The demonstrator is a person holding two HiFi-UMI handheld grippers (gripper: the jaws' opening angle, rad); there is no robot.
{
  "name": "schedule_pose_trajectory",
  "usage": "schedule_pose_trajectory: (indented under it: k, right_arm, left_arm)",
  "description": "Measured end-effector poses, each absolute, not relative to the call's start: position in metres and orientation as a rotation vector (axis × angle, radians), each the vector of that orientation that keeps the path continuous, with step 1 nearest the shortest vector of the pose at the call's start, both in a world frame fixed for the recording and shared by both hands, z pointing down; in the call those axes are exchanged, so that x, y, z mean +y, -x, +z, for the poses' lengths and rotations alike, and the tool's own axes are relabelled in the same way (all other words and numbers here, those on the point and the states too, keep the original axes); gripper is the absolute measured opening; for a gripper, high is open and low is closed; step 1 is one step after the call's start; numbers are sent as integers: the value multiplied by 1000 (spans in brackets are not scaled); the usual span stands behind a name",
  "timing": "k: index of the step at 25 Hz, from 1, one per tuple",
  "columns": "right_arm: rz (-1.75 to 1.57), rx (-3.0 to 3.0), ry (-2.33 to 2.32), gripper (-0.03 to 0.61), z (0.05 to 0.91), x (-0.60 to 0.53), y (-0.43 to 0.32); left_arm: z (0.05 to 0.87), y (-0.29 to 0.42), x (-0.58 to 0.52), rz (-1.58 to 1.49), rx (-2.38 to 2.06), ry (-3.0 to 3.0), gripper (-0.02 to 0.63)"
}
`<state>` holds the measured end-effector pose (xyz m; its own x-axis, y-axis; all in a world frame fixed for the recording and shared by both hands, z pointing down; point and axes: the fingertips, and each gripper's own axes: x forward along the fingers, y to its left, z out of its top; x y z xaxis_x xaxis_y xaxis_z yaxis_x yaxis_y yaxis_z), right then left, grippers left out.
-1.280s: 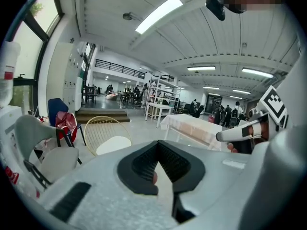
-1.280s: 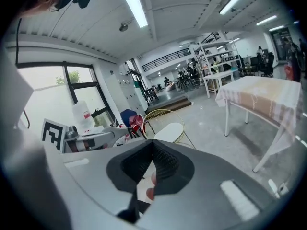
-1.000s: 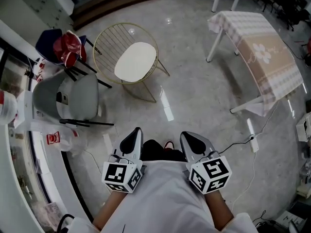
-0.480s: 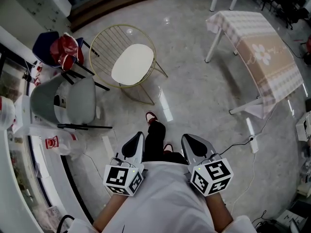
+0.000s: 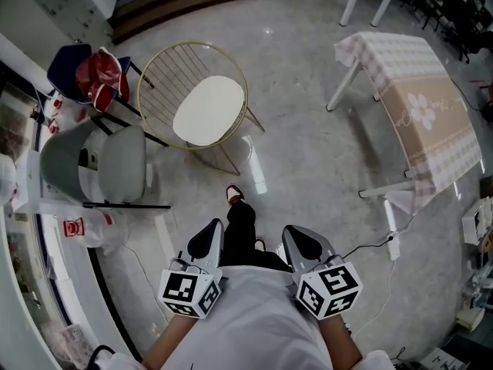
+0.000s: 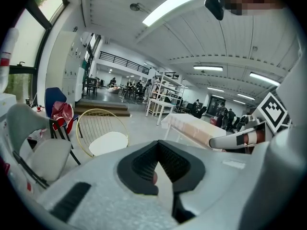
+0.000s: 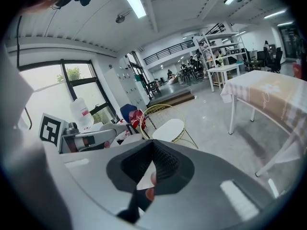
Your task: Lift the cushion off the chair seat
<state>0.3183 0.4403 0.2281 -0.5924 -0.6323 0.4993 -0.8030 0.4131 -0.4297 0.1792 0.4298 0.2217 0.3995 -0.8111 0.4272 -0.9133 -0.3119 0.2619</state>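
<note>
No legible text anywhere.

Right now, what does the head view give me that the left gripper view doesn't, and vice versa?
Head view only: the white floor cable and the flower print on the tabletop. Left gripper view only: ceiling lights, white shelving far back, and the left gripper with its jaws shut on nothing. Both: the white cushion lying on the gold wire chair, the grey chair and the checked table.
</note>
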Motion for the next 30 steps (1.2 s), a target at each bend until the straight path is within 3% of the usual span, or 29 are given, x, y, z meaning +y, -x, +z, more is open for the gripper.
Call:
schedule_pose_trajectory:
  k: [30]
  right_arm:
    - [1013,-2335,-1277,6,241,158,-251]
  left_arm:
    - [229,-101,136,325,-1443,-2143,8]
